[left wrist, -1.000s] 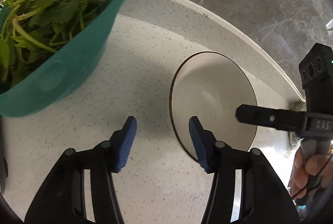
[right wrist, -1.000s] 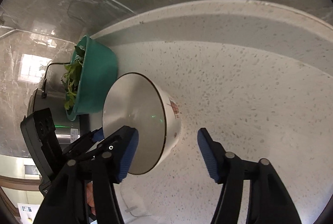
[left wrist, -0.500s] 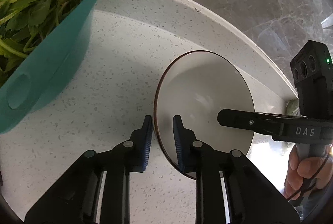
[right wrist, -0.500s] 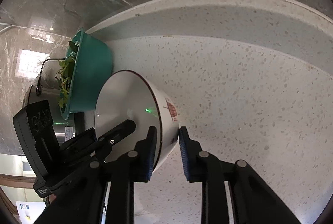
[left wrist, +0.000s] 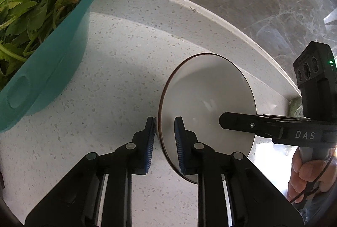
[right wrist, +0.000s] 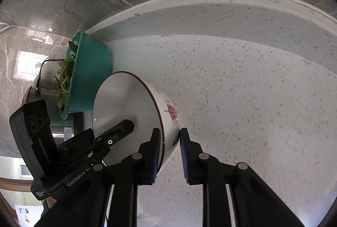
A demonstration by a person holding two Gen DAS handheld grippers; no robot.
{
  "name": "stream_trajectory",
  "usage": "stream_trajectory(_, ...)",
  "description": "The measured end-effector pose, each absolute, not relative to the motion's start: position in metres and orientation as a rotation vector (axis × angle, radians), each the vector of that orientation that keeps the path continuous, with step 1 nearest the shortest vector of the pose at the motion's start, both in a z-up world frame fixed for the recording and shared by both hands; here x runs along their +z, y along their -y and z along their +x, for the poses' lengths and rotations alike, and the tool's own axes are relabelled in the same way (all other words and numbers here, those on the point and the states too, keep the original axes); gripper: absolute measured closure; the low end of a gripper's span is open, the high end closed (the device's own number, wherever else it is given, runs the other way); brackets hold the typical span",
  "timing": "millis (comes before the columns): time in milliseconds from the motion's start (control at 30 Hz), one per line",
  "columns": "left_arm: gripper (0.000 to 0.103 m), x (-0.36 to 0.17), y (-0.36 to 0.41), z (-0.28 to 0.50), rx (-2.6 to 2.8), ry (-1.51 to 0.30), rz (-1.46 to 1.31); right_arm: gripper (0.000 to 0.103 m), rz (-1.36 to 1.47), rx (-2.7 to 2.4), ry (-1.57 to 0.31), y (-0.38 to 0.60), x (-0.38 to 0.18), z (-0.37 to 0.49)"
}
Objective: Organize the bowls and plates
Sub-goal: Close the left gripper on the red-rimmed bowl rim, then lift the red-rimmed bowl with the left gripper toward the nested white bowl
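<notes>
Right wrist alone shows red motif (right wrist: 171, 112) on bowl (right wrist: 126, 104); left tongs (left wrist: 164, 138), right tongs (right wrist: 169, 148) both clamp rim.

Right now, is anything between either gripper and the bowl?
Nothing visible. The left gripper and right gripper each pinch the rim of the bowl, on opposite sides. The green basin sits apart from it, to the side.

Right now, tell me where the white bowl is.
The white bowl sits low and centre in both wrist views, on the speckled counter just right of the teal colander, its rim pinched by the left claw and the right claw.
</notes>
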State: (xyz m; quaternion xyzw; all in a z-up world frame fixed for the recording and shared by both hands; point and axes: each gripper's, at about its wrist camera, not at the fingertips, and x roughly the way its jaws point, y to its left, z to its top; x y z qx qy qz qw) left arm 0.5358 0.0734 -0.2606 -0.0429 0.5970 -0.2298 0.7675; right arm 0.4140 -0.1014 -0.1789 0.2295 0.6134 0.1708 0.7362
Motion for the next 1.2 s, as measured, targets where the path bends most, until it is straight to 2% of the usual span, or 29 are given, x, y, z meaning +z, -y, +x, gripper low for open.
stream_trajectory(667,0.086,-0.225,-0.035,0.504,-0.593,-1.294,-0.052,0.084,0.538,0.316,-1.318,0.137,-0.150,0.369)
stream_trajectory(1200,0.086,-0.199,0.024,0.432,-0.738,-1.295,0.030,0.084,0.597,0.224,-1.263,0.186,-0.129,0.298)
